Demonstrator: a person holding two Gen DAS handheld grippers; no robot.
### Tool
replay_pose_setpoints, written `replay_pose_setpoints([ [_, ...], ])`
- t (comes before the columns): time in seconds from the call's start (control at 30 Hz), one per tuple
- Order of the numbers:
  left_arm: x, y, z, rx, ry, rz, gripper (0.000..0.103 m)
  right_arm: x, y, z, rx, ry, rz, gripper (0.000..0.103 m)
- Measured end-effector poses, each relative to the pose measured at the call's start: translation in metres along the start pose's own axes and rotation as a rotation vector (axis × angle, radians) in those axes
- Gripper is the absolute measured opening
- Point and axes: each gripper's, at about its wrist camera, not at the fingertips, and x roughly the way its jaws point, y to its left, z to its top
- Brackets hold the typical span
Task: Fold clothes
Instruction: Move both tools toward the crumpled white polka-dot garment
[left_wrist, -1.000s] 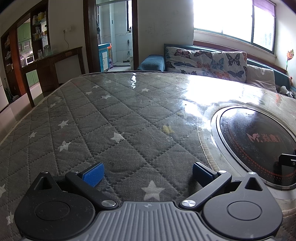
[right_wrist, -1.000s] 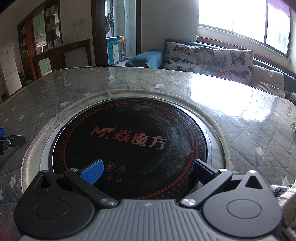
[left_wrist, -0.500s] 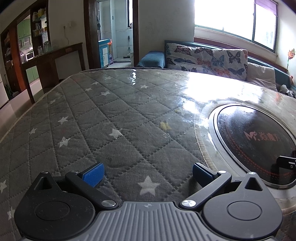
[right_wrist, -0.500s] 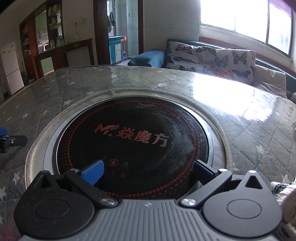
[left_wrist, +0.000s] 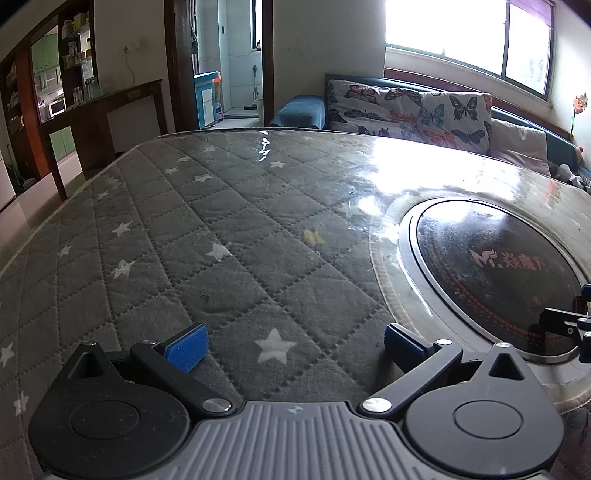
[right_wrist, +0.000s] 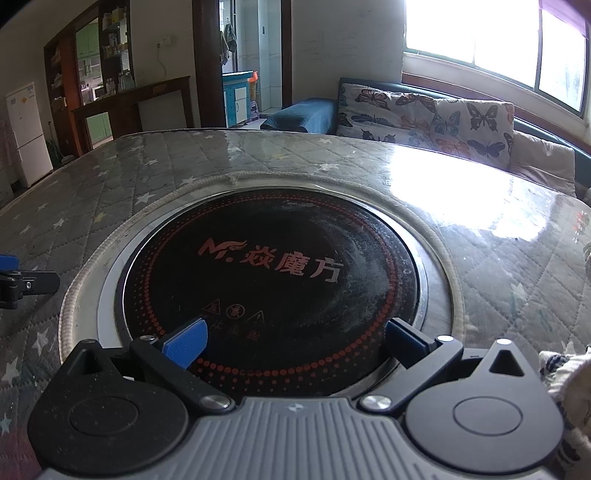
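Note:
My left gripper (left_wrist: 293, 343) is open over the grey star-quilted table cover (left_wrist: 207, 229), nothing between its blue pads. My right gripper (right_wrist: 295, 341) is open too, hovering above the near rim of the round black cooktop (right_wrist: 273, 273). A bit of pale cloth with dark markings (right_wrist: 565, 373) shows at the right edge of the right wrist view, beside the gripper body; most of it is out of frame. A finger of the right gripper (left_wrist: 569, 323) shows at the right edge of the left wrist view, and a finger of the left gripper (right_wrist: 22, 282) at the left edge of the right one.
The cooktop (left_wrist: 495, 273) is set in the round table under a glossy clear sheet. Beyond the table stand a sofa with butterfly cushions (left_wrist: 413, 107), a dark wooden counter (left_wrist: 107, 122), a doorway (left_wrist: 225, 62) and a white fridge (right_wrist: 27, 133).
Both cameras have risen and pulled back a little, so the table's far edge sits lower in the views. The fingers of both grippers are as wide apart as before.

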Motion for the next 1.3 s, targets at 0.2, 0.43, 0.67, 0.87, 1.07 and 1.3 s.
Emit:
replay_pose_setpoints([
  [0.2, -0.003, -0.004, -0.001, -0.008, 0.008, 0.007, 0.103, 0.001, 0.001, -0.001, -0.001, -0.003, -0.001, 0.103],
  [0.43, -0.004, -0.007, -0.001, -0.024, 0.023, 0.022, 0.103, 0.001, 0.0, -0.001, 0.0, -0.005, 0.0, 0.103],
  [0.67, -0.004, -0.009, 0.0, -0.027, 0.03, 0.03, 0.103, 0.001, 0.001, 0.0, -0.004, -0.003, 0.004, 0.103],
  [0.87, -0.005, -0.013, 0.001, -0.024, 0.045, 0.016, 0.103, -0.002, 0.002, 0.001, -0.02, 0.0, 0.018, 0.103],
  [1.07, -0.015, -0.032, 0.001, 0.037, 0.033, -0.023, 0.103, -0.021, 0.002, 0.002, -0.015, -0.022, 0.009, 0.103],
  [1.3, -0.032, -0.055, 0.004, 0.097, 0.017, -0.106, 0.103, -0.052, -0.003, -0.01, -0.02, -0.015, -0.019, 0.103],
])
